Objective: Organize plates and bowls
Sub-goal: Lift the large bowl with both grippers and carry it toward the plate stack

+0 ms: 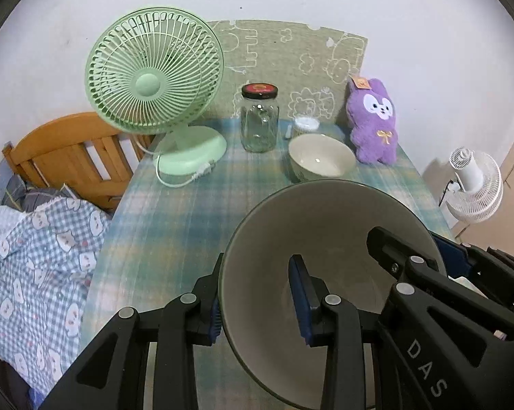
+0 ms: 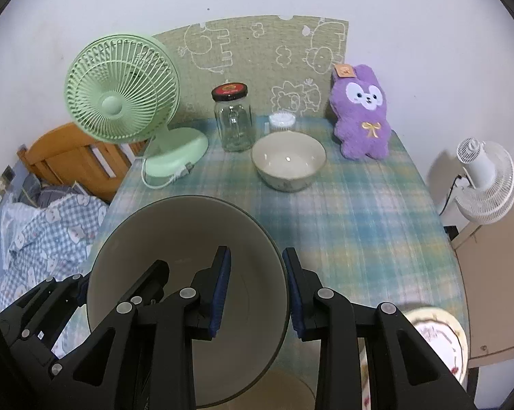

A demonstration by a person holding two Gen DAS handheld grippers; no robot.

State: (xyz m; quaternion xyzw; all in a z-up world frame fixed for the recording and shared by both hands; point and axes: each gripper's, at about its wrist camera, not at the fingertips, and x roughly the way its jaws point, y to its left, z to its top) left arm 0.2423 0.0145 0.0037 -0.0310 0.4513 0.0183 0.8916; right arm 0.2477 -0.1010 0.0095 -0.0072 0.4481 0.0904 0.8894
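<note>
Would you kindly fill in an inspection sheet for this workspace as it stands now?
Surface: table under a blue plaid cloth.
Job's things: large bowl held up by both grippers; small bowl on the cloth; patterned plate at the near right edge.
Clutter: green fan, glass jar, purple plush, small white container.
Grippers: left gripper and right gripper each clamp the large bowl's rim.
Cables: green fan's cord looped on the cloth.
Surroundings: white fan, wooden bed frame, checked bedding.
</note>
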